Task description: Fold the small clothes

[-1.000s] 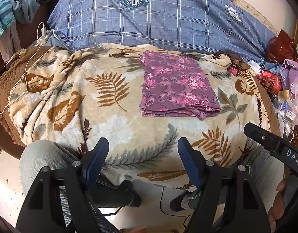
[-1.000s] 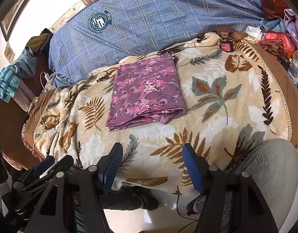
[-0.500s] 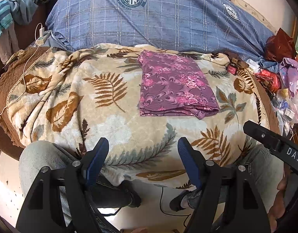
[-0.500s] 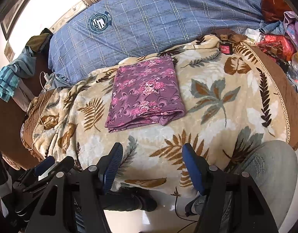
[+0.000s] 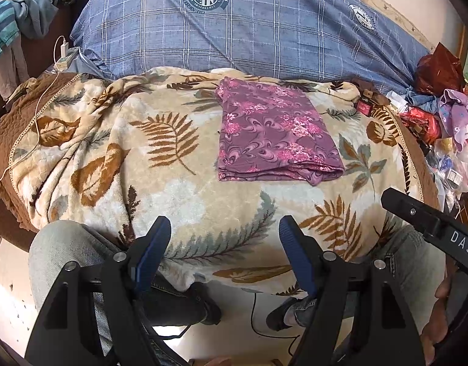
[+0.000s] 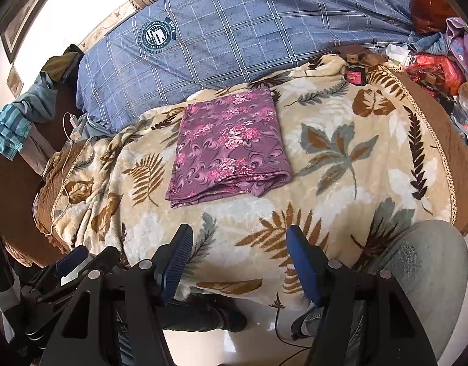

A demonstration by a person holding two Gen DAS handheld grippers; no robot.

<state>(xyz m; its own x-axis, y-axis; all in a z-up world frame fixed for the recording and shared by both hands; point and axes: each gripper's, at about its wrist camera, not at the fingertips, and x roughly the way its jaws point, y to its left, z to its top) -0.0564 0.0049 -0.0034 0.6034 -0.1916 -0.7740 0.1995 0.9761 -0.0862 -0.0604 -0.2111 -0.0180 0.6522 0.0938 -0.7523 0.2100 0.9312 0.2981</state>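
Observation:
A purple cloth with pink flowers lies folded into a flat rectangle on the leaf-patterned blanket. My left gripper hangs open over the blanket's near edge, well short of the cloth, with nothing between its blue pads. My right gripper is also open and empty, just short of the cloth's near edge. The right gripper's black body shows at the right of the left wrist view.
A large blue checked pillow lies behind the cloth. A small red bottle stands at the blanket's far right, beside a heap of bags and clothes. A white charger cable trails at left. The person's knees are below.

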